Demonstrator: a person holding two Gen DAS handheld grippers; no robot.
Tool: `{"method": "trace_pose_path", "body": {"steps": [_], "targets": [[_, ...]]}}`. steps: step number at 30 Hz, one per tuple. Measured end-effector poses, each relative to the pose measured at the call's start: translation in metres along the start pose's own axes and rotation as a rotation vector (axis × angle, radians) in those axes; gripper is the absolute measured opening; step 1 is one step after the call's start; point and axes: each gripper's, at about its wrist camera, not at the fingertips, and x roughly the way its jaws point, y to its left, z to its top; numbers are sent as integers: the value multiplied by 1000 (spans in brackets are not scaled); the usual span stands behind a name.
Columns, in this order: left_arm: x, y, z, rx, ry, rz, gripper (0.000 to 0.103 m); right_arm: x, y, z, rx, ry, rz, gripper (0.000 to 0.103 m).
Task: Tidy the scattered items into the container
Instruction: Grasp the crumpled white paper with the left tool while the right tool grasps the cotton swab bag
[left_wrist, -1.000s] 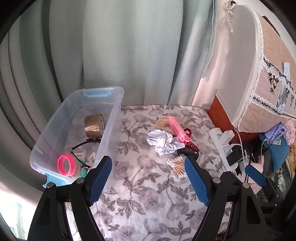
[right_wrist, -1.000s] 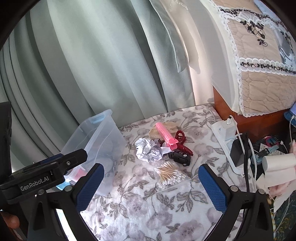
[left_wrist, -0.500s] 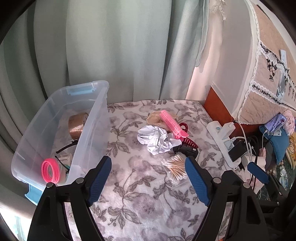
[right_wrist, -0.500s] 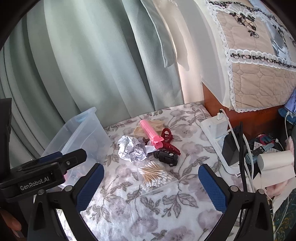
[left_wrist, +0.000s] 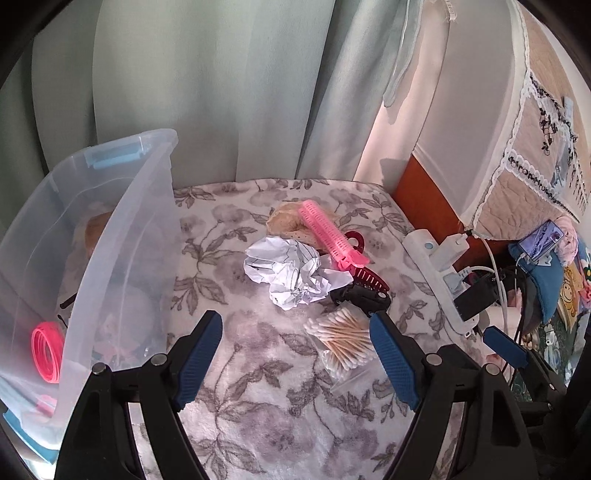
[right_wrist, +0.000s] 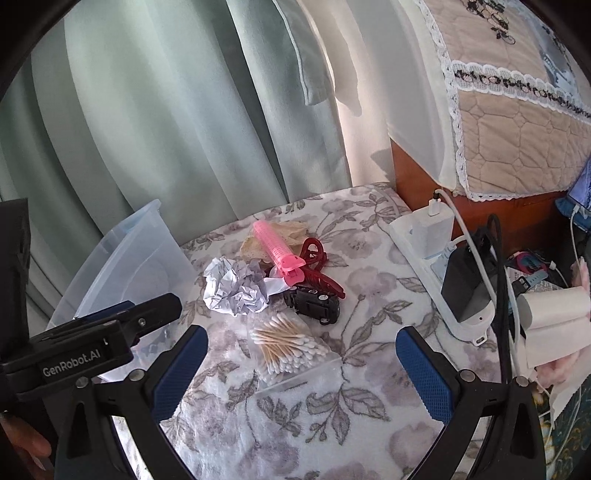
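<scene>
Two views. Left wrist: left gripper (left_wrist: 295, 354), fingers wide and empty, is hovering beside the container (left_wrist: 122, 229); crumpled paper (left_wrist: 291, 273) lies just beyond. Right wrist: right gripper (right_wrist: 303, 363), fingers wide, is facing the cotton swabs (right_wrist: 288, 347); next, likely closing on one.

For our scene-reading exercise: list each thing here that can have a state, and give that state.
Left hand-held gripper: open, empty.
Right hand-held gripper: open, empty.
Clear bin: lid off, partly filled.
Paper: crumpled.
Cotton swab bag: lying flat on the blanket.
Charger: plugged into the power strip.
</scene>
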Motion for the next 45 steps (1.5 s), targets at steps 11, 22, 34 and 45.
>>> {"method": "trace_pose_path", "body": {"steps": [11, 22, 34, 45], "targets": [[51, -1, 10, -26, 79, 8, 83, 45, 5, -15, -46, 85, 36, 102], [91, 12, 25, -84, 100, 5, 82, 94, 1, -22, -40, 189, 65, 84], [125, 21, 38, -119, 121, -3, 81, 122, 2, -22, -70, 216, 43, 78], [141, 38, 36, -162, 150, 19, 68, 136, 11, -15, -138, 191, 30, 66]]}}
